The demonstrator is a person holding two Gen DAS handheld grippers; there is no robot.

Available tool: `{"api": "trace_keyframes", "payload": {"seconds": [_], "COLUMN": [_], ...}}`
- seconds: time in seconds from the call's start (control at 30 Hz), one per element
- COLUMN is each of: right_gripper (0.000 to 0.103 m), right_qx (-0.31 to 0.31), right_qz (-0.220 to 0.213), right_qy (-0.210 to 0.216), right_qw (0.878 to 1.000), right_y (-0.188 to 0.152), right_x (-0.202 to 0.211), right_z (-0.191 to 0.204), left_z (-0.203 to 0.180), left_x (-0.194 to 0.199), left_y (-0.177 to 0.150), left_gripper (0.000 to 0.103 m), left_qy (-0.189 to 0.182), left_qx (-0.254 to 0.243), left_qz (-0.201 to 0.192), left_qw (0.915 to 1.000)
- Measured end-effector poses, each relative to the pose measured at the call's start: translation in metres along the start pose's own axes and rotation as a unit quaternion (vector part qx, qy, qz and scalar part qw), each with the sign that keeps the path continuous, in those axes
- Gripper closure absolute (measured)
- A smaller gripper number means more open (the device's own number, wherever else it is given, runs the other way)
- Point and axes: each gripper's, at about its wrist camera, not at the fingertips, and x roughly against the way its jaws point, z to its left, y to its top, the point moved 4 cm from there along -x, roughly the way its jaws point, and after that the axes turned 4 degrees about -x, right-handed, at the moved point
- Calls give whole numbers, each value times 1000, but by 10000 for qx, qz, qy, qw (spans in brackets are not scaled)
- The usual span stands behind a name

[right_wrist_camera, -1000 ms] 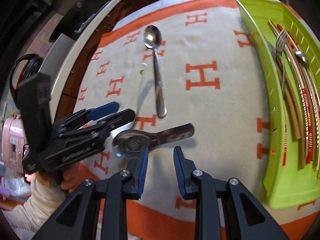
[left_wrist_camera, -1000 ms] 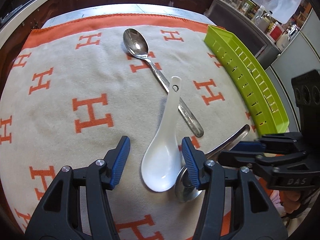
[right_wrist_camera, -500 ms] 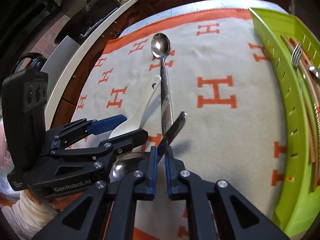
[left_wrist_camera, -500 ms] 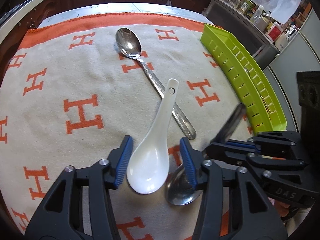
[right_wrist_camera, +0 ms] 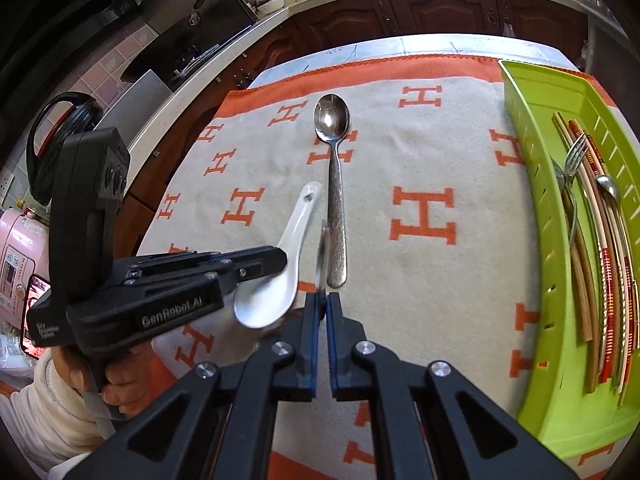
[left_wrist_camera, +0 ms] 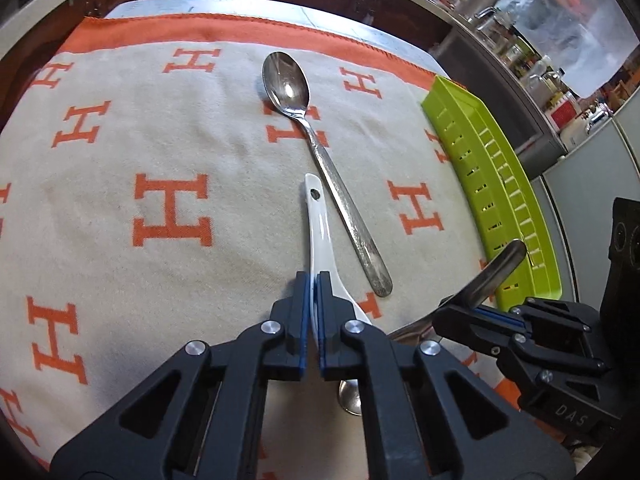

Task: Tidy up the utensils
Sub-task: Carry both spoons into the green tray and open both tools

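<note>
My left gripper (left_wrist_camera: 313, 280) is shut on the white ceramic spoon (left_wrist_camera: 318, 224), gripping its rim near the bowl; the spoon also shows in the right wrist view (right_wrist_camera: 280, 264), tilted above the cloth. My right gripper (right_wrist_camera: 322, 300) is shut on a metal spoon (right_wrist_camera: 321, 256), seen edge-on; in the left wrist view its handle (left_wrist_camera: 496, 268) points up and its bowl (left_wrist_camera: 351, 396) hangs low. A second metal spoon (left_wrist_camera: 320, 152) lies on the cloth, also seen in the right wrist view (right_wrist_camera: 335, 184).
A green slotted tray (right_wrist_camera: 532, 152) at the right holds chopsticks, forks and a spoon; it also shows in the left wrist view (left_wrist_camera: 492, 184). A beige cloth (left_wrist_camera: 120, 168) with orange H marks covers the table. Kitchen counters lie beyond.
My left gripper has shut on the white spoon and tilted it up. My right gripper, shut half a second ago, has lifted its metal spoon further.
</note>
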Motion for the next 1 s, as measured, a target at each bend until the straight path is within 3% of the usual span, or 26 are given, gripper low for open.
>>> {"api": "trace_keyframes", "payload": {"seconds": [0.47, 0.8, 1.0], "right_gripper": [100, 100, 100], "right_qx": [30, 24, 259], "right_qz": [-234, -831, -1122], "right_qy": [8, -285, -1076], "right_qw": [9997, 9961, 9875], "right_y": [2, 25, 40], "right_x": [16, 80, 145], "right_z": [-5, -25, -58], "left_z": [-11, -110, -178], "left_x": [35, 76, 63], "left_y": [1, 41, 58], "left_gripper": [102, 102, 102], "left_qy": [6, -64, -148], "left_qx": [220, -598, -985], "left_qz": [-221, -842, -952], "left_qw": [9995, 9946, 9905]}}
